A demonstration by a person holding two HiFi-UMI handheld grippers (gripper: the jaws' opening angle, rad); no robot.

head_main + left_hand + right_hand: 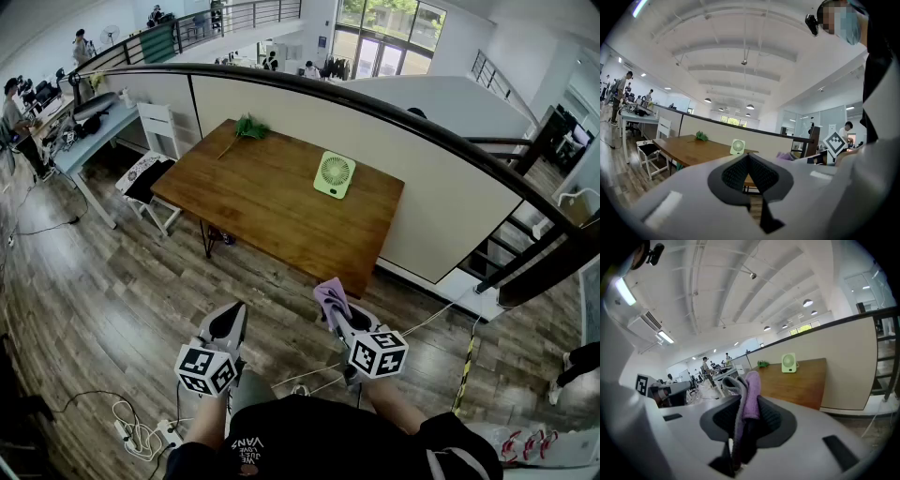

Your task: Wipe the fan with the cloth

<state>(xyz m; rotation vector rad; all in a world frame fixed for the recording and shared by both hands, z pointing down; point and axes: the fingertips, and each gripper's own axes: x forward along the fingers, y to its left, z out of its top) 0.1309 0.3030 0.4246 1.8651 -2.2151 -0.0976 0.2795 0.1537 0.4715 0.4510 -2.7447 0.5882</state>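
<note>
- Lilac cloth (751, 392) is sitting pinched between the pads of the right gripper (746, 414), which is clamping down on it. A folded bunch is sticking out past the jaw tips.
- Beside it, the left gripper (748, 161) is carrying nothing, and its jaws are pressing together with no gap showing.
- Both grippers are hovering side by side in the air above the wooden floor (94, 300), short of the table's near edge, and are pointing toward it and slightly downward.
- In the head view, the cloth is hanging just off the table's near corner, not touching the wood.
- The fan (335, 174), pale green and square, is standing upright on the brown wooden table (262, 206) toward its far right side. It is facing the grippers, well apart from the cloth and from both jaws.
- A green leafy sprig (249, 127) is lying at the table's far left corner, well apart from the fan.
- A white chair (155, 155) is standing at the table's left end.
- A beige partition (309, 117) is running behind the table.
- People (14, 117) are working at desks far off on the left.
</note>
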